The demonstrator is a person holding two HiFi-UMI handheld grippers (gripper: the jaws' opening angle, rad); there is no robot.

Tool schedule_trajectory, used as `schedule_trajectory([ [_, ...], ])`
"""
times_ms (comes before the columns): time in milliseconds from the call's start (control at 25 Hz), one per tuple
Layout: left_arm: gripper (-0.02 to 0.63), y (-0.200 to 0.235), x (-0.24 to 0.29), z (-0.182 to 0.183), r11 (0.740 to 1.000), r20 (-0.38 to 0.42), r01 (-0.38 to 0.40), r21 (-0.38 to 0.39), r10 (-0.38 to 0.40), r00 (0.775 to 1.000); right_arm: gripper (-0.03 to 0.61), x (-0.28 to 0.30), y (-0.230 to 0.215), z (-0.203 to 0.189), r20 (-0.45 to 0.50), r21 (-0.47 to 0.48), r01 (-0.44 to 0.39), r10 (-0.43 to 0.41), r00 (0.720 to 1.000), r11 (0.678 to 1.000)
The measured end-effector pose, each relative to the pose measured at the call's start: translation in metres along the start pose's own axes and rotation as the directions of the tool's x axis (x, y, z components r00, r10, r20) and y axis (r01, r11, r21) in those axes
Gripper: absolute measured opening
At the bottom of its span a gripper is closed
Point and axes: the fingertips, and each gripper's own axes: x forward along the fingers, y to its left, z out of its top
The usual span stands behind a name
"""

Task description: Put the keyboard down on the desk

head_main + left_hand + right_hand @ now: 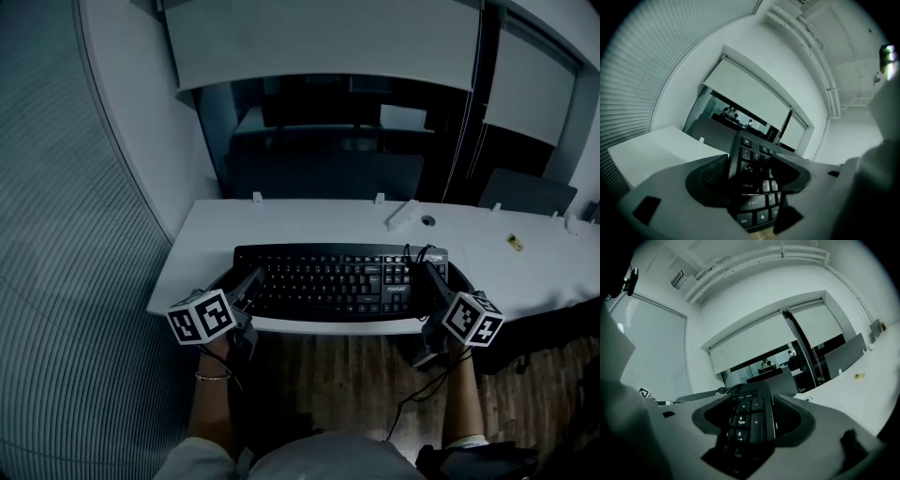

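A black keyboard (337, 279) lies level over the front part of the white desk (211, 239), its front edge close to the desk's edge. Whether it rests on the desk I cannot tell. My left gripper (247, 285) is shut on the keyboard's left end, and in the left gripper view the keys (753, 187) sit between the dark jaws of that gripper (750, 174). My right gripper (432, 279) is shut on the right end, and in its view the number pad (746, 420) fills the gap of the gripper (751, 422).
The keyboard's cable (420, 386) hangs from its right end down over the wooden floor. A small white block (403, 215), a cable hole (428, 221) and a small yellow item (515, 242) lie farther back. A dark partition (323, 173) stands behind the desk.
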Motion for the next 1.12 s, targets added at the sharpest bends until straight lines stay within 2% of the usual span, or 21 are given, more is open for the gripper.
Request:
schedule_trajectory([
  [480, 0.278, 0.003, 0.003, -0.002, 0.999, -0.045, -0.032, -0.015, 0.031, 0.999, 0.253, 0.004, -0.003, -0.005, -0.041, 0.029, 0.011, -0.01, 0.999, 1.0],
  [920, 0.278, 0.004, 0.004, -0.004, 0.999, -0.022, 0.014, -0.035, -0.015, 1.0, 0.253, -0.003, 0.003, 0.004, -0.017, -0.008, 0.028, -0.028, 0.999, 1.0],
  [1120, 0.275, 0.004, 0.005, -0.003, 0.999, -0.012, 0.009, -0.032, -0.01, 1.0, 0.253, -0.002, 0.002, 0.002, -0.017, -0.002, 0.026, -0.026, 1.0, 1.0],
])
